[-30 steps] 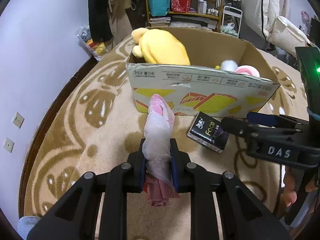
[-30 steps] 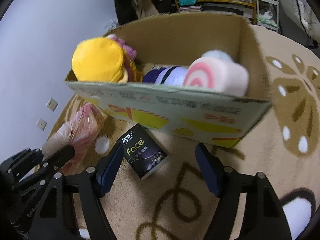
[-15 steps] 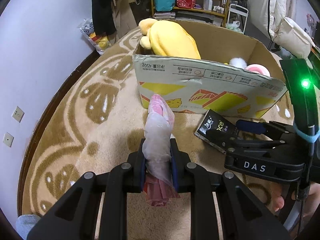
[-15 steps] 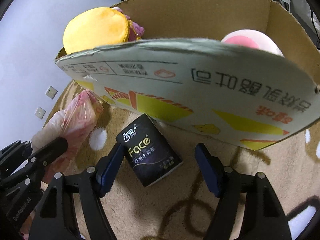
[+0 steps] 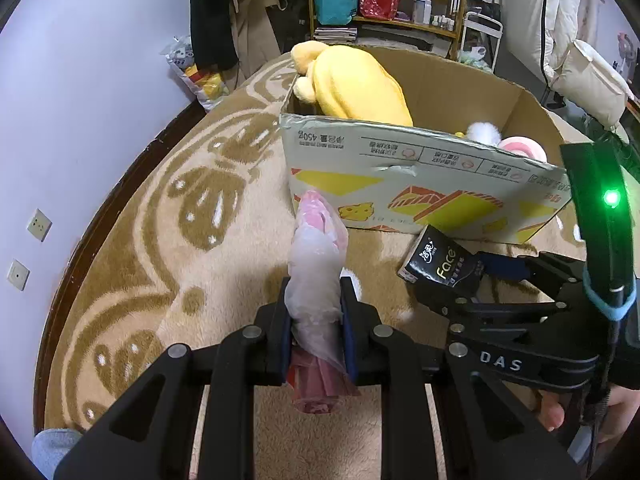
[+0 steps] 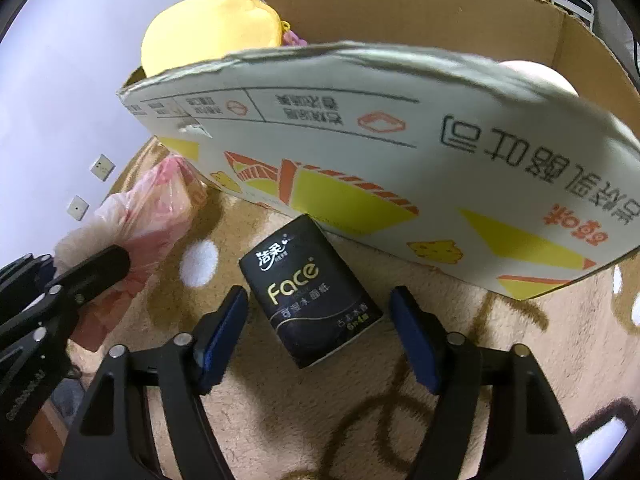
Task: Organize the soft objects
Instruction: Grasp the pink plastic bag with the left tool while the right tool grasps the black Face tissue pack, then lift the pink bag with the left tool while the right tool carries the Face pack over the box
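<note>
My left gripper (image 5: 316, 294) is shut on a crumpled pink and white plastic bag (image 5: 316, 248), held above the carpet in front of the box; the same bag (image 6: 148, 208) shows at the left of the right wrist view. A black tissue pack (image 6: 308, 292) marked "Face" lies on the carpet against the cardboard box (image 6: 400, 140). My right gripper (image 6: 320, 300) straddles the pack and its jaws are closing, with gaps still on both sides of the pack. In the box (image 5: 400, 168) lie a yellow plush (image 5: 356, 84) and a pink roll plush (image 5: 522, 146).
A beige patterned carpet (image 5: 200, 248) covers the floor up to a pale wall with sockets (image 5: 39, 224) on the left. Behind the box stand a shelf (image 5: 384, 4), hanging clothes and a white padded bag (image 5: 592, 80). A person's hand (image 5: 560, 412) holds the right gripper.
My right gripper came down and in over the tissue pack, and its jaws narrowed. The left gripper kept its grip on the bag and barely moved.
</note>
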`<move>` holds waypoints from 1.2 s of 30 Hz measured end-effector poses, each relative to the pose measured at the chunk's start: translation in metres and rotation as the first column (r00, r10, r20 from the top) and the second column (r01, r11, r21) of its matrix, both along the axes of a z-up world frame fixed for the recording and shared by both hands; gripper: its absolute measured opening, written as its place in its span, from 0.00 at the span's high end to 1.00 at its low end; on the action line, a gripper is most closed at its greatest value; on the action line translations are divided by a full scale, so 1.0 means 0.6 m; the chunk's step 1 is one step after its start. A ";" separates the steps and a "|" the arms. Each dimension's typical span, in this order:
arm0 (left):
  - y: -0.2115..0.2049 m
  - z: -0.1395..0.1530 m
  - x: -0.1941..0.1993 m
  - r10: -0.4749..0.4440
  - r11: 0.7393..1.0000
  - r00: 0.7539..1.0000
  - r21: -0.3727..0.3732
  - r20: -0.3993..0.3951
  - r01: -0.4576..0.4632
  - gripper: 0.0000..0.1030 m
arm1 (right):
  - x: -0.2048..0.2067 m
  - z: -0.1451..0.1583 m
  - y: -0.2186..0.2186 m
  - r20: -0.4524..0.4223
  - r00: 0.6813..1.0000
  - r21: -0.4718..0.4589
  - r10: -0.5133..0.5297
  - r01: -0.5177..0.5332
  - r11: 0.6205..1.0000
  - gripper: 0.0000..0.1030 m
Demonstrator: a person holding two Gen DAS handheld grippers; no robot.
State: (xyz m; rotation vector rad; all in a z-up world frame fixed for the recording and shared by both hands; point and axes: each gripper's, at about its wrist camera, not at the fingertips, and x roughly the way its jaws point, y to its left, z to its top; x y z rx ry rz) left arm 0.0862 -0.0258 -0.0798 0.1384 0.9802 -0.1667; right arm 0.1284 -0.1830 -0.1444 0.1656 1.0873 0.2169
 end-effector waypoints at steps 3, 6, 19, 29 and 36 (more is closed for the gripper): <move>-0.001 0.003 -0.002 -0.004 1.000 1.000 0.007 0.009 0.004 0.81 | -0.003 0.000 0.006 0.004 1.000 -0.005 0.012 -0.012 1.000 0.34; -0.002 0.007 -0.006 -0.004 1.000 1.000 0.013 0.023 0.004 0.81 | -0.006 -0.003 0.014 0.008 1.000 -0.020 0.022 -0.022 1.000 0.37; 0.007 0.056 -0.029 0.011 1.000 0.988 0.021 0.156 -0.015 0.81 | -0.101 0.082 -0.034 0.129 0.988 0.031 -0.089 0.086 0.996 0.39; 0.000 0.110 -0.037 -0.010 1.000 0.963 0.023 0.268 0.004 0.83 | -0.135 0.163 -0.071 0.228 0.966 0.026 -0.121 0.119 0.993 0.40; -0.002 0.143 -0.038 -0.029 0.999 0.950 0.023 0.312 0.023 0.85 | -0.135 0.212 -0.079 0.300 0.944 0.036 -0.140 0.135 0.990 0.41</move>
